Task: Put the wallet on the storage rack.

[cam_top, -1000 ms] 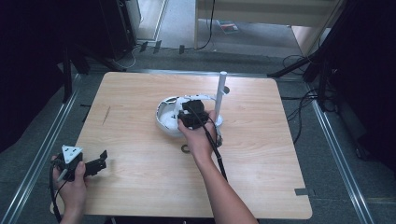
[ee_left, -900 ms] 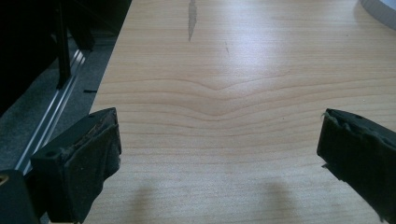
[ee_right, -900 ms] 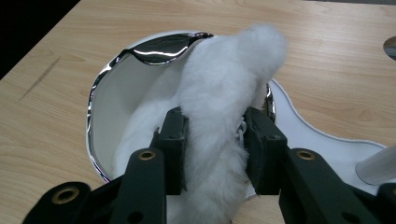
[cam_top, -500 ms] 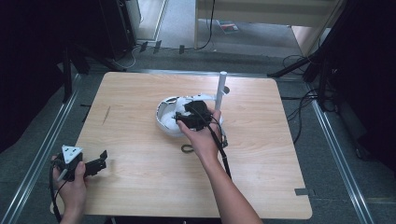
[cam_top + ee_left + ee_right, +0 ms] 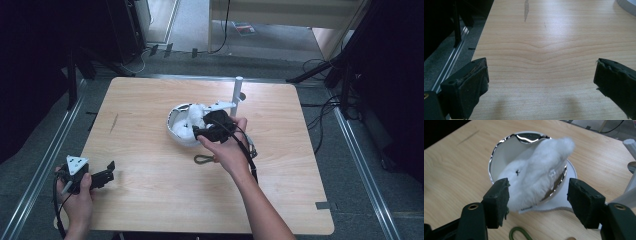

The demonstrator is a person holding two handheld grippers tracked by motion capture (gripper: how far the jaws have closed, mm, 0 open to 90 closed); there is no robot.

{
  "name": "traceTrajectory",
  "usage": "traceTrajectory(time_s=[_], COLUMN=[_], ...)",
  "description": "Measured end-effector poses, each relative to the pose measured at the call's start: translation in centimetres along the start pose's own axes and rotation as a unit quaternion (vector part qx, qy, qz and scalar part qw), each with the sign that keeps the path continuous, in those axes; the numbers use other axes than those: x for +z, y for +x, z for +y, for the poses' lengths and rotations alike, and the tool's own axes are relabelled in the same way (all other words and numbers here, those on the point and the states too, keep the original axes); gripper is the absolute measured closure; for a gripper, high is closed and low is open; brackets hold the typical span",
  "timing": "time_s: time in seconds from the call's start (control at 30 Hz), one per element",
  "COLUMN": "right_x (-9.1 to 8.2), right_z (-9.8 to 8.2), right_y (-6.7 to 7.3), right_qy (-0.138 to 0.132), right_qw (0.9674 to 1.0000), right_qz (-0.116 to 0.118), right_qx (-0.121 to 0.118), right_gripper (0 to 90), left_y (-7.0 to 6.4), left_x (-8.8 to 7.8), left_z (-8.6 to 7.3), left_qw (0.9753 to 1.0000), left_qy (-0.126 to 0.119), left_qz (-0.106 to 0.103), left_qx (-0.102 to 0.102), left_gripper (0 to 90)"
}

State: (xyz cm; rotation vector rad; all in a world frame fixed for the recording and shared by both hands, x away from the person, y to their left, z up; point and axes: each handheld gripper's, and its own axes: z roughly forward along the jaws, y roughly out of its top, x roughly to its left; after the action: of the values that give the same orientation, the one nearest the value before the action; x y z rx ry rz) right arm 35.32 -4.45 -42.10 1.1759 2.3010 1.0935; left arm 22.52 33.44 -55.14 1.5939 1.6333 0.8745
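Right gripper (image 5: pixel 537 202) jaws spread apart, white plush toy (image 5: pixel 536 177) in the bowl (image 5: pixel 499 152) at 12 o'clock between them.

I see a light wooden square table (image 5: pixel 150 200) | grey carpeted floor (image 5: pixel 360 190) around it | silver metal rails (image 5: pixel 45 160) along both sides | black cables (image 5: pixel 320 120) trailing right | dark surroundings | pale wooden furniture (image 5: pixel 285 12) beyond.

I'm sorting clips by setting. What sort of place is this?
Probably a lab or recording studio, not a home: a bare light wooden table with metal rails alongside, black stand legs and loose cables on a grey floor, dark surroundings.
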Motion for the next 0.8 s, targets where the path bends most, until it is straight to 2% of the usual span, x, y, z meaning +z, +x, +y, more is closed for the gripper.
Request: traceTrajectory(time_s=[0.23,0.33,0.6,0.73,0.8], right_x=[-0.7,-0.8,-0.9,-0.6,-0.5], right_z=[-0.6,-0.8,-1.3,-1.8,-2.1], right_y=[-0.9,-1.1,-1.5,-1.5,-1.6], right_qy=[0.024,0.03,0.04,0.05,0.056], right_qw=[0.9981,0.9964,0.992,0.987,0.9823], right_qz=[0.023,0.024,0.036,0.051,0.066], right_qx=[-0.052,-0.076,-0.114,-0.144,-0.166], right_gripper=[35.4,36.2,38.4,39.6,41.9], left_y=[0.0,0.0,0.0,0.0,0.0], left_x=[0.0,-0.1,-0.1,-0.1,-0.1], left_z=[0.0,0.0,-0.1,-0.1,-0.1], left_qw=[1.0,1.0,1.0,1.0,1.0], left_qy=[-0.001,-0.002,-0.004,-0.003,-0.003], left_qz=[0.0,0.0,-0.002,-0.003,-0.003], left_qx=[0.001,0.001,-0.002,-0.002,-0.003], left_gripper=[0.6,0.5,0.6,0.6,0.5])
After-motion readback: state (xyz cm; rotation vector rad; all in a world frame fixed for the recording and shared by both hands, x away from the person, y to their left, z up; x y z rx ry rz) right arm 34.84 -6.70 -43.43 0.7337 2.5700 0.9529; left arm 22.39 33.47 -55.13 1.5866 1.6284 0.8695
